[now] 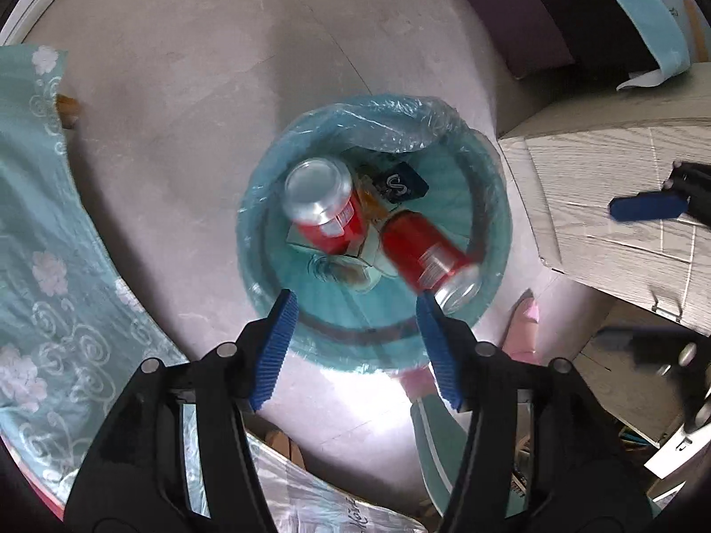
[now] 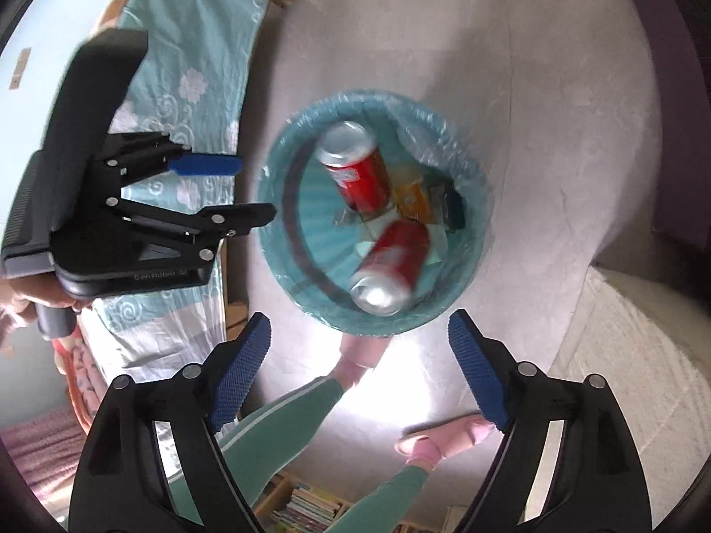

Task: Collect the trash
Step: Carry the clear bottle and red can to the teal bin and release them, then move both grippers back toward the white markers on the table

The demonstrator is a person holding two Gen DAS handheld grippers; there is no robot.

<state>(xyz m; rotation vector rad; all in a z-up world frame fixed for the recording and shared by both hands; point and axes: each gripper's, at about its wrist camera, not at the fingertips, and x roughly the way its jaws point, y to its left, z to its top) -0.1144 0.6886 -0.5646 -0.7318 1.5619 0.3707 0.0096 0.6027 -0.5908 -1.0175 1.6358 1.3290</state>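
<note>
A teal bin (image 1: 484, 204) with a clear plastic liner stands on the pale floor below both grippers. Inside lie two red drink cans among wrappers and a dark packet (image 1: 400, 184). One can (image 1: 322, 204) lies toward the far side. The other can (image 1: 426, 253) looks blurred and lies at the near side, close under my left gripper's right fingertip. My left gripper (image 1: 355, 300) hangs open over the bin's near rim with nothing between its blue pads. My right gripper (image 2: 360, 322) is open wide and empty above the same bin (image 2: 471, 240). Both cans show there: the far one (image 2: 360, 169) and the blurred one (image 2: 391, 262).
A bed with a teal flowered sheet (image 1: 53, 231) runs along the left of the bin. A pale wood cabinet (image 1: 613, 169) stands at its right. A person's feet in pink slippers (image 2: 449, 439) and green trouser legs (image 2: 284, 417) are just before the bin. Books (image 2: 311, 506) lie on a low shelf.
</note>
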